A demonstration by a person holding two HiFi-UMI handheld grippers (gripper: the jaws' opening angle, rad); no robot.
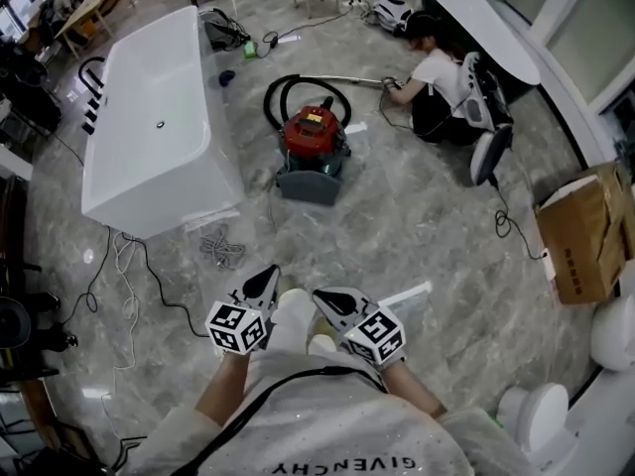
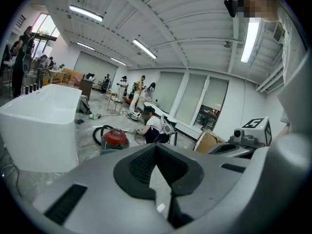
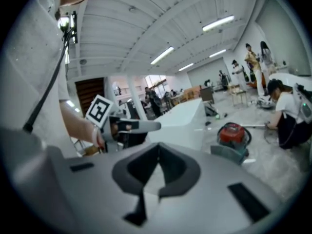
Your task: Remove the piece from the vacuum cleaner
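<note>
A red canister vacuum cleaner [image 1: 316, 135] stands on the marble floor some way ahead of me, on a grey-blue base. Its black hose [image 1: 281, 95] loops behind it, and a metal wand [image 1: 347, 80] runs right toward a crouching person [image 1: 437, 77]. My left gripper [image 1: 266, 280] and right gripper [image 1: 327, 297] are held close to my body, side by side, far short of the vacuum. Both are shut with nothing between the jaws. The vacuum shows small in the left gripper view [image 2: 114, 138] and the right gripper view [image 3: 233, 133].
A white bathtub [image 1: 159, 117] stands left of the vacuum, with cables [image 1: 223, 248] on the floor near its corner. A cardboard box [image 1: 585, 231] sits at the right. A long white tabletop [image 1: 481, 23] and a standing appliance [image 1: 488, 117] are beside the crouching person.
</note>
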